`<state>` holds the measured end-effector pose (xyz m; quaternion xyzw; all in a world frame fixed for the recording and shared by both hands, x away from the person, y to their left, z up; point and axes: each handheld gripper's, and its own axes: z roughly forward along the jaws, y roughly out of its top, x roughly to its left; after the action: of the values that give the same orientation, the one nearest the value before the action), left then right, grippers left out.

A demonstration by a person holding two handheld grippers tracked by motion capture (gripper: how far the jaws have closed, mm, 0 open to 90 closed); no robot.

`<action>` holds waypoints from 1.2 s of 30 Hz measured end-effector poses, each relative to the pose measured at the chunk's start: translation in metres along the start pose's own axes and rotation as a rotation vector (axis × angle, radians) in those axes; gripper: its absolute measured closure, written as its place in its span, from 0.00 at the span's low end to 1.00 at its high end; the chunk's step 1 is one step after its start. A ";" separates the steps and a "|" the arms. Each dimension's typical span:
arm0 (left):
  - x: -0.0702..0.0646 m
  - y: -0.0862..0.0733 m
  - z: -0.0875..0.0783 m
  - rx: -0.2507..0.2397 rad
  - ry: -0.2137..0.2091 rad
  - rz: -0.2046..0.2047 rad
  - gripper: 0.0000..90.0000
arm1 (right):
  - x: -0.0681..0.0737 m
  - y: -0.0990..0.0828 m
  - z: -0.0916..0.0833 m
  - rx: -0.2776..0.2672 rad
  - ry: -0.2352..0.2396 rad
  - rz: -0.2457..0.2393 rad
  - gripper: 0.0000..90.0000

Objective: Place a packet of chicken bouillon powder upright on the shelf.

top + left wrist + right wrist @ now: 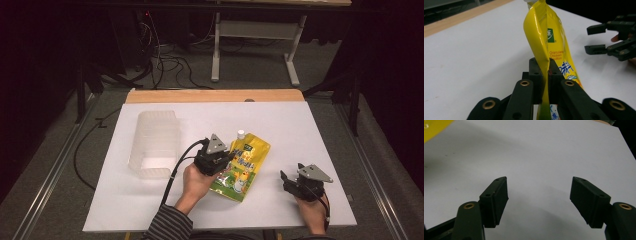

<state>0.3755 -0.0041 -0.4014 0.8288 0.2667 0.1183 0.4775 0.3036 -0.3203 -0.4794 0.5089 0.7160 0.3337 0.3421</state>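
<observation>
- My left tongs (544, 72) pinch the glossy yellow spouted foil pouch (546, 37) by its edge, over the white desk (300, 130).
- My right tongs (539, 200) rest spread and empty.
- Step, I judge: lifting; next, carry toward the translucent plastic bin (155, 145).

On the table (300, 125), a ribbed container (154, 143) lies at the left with its open end toward the person. Just right of it, the left gripper (223, 159) clamps the near edge of a spouted pouch (243, 162) at mid-table, its cap end pointing away. The right gripper (286, 178) sits well apart, near the front right, jaws spread over bare tabletop.
</observation>
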 end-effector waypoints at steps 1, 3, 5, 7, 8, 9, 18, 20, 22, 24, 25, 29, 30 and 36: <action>0.000 0.000 0.000 0.000 0.000 0.000 0.95 | 0.000 0.000 0.000 -0.001 0.001 0.001 0.35; 0.001 0.001 -0.011 -0.028 0.009 0.009 0.96 | 0.000 0.000 0.000 -0.006 0.000 -0.001 0.35; 0.002 0.001 -0.017 -0.041 0.013 0.013 0.96 | 0.000 0.000 0.000 -0.001 0.000 0.001 0.35; 0.002 0.002 -0.022 -0.059 0.019 0.018 0.96 | 0.000 0.000 0.000 0.001 0.000 -0.008 0.35; 0.002 0.002 -0.022 -0.059 0.019 0.018 0.96 | 0.000 0.000 0.000 0.001 0.000 -0.008 0.35; 0.003 0.003 -0.027 -0.073 0.021 0.017 0.96 | 0.000 0.000 0.000 0.001 -0.001 -0.008 0.35; 0.014 0.003 -0.048 -0.126 0.040 0.000 0.97 | 0.000 0.000 0.000 0.000 -0.003 -0.008 0.35; 0.016 0.003 -0.052 -0.137 0.043 -0.008 0.97 | 0.000 0.000 0.000 0.000 -0.003 -0.001 0.35; 0.019 0.003 -0.056 -0.142 0.046 -0.011 0.97 | 0.000 0.000 0.000 0.000 -0.003 0.002 0.35; 0.021 0.003 -0.060 -0.148 0.055 -0.012 0.97 | 0.000 0.000 0.000 -0.002 -0.004 -0.001 0.35; 0.021 0.003 -0.060 -0.148 0.055 -0.012 0.97 | 0.000 0.000 0.000 -0.002 -0.004 -0.001 0.35; 0.028 0.002 -0.071 -0.178 0.068 -0.046 0.97 | 0.000 0.000 0.000 0.001 -0.002 -0.006 0.35; 0.031 0.002 -0.074 -0.181 0.071 -0.050 0.97 | 0.000 0.000 0.000 0.000 -0.002 -0.005 0.35; 0.038 0.001 -0.088 -0.197 0.105 -0.053 0.97 | 0.000 0.000 0.000 0.000 -0.005 -0.005 0.35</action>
<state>0.3675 0.0807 -0.3571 0.7631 0.3001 0.1745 0.5451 0.3037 -0.3199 -0.4796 0.5080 0.7164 0.3314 0.3448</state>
